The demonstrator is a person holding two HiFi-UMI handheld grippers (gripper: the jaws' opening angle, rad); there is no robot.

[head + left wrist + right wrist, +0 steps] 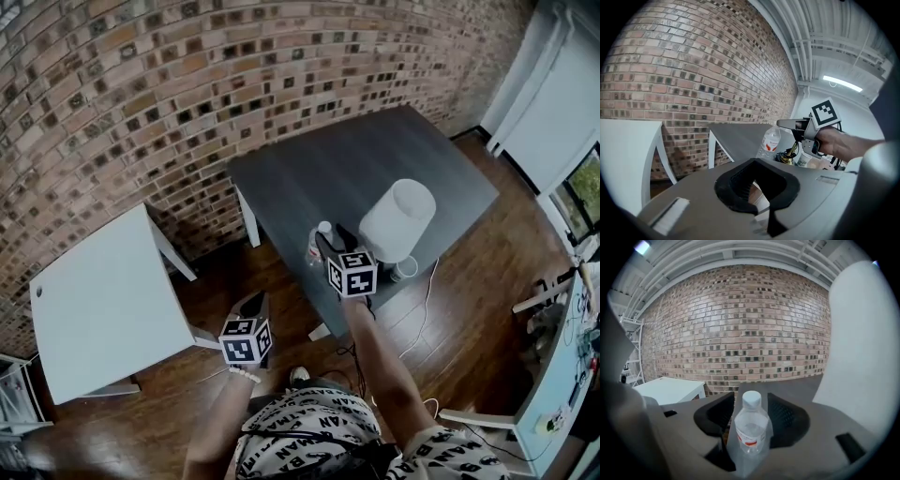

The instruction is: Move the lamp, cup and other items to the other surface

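Observation:
A clear water bottle (316, 244) with a white cap stands near the front edge of the dark grey table (356, 159). Beside it are a lamp with a white shade (398, 220) and a small cup (405, 269). My right gripper (330, 246) is open around the bottle (750, 430); a gap shows on each side between bottle and pads. The lamp shade (862, 348) fills the right of that view. My left gripper (255, 302) is shut and empty, held low over the floor between the two tables. From the left gripper (757, 164) I see the bottle (769, 143) and the lamp's brass stem (790, 154).
A white table (103, 309) stands to the left against the brick wall (187, 84), with wooden floor between it and the dark table. The lamp's cable (427, 319) trails down to the floor. A light desk with clutter (562, 375) lines the right side.

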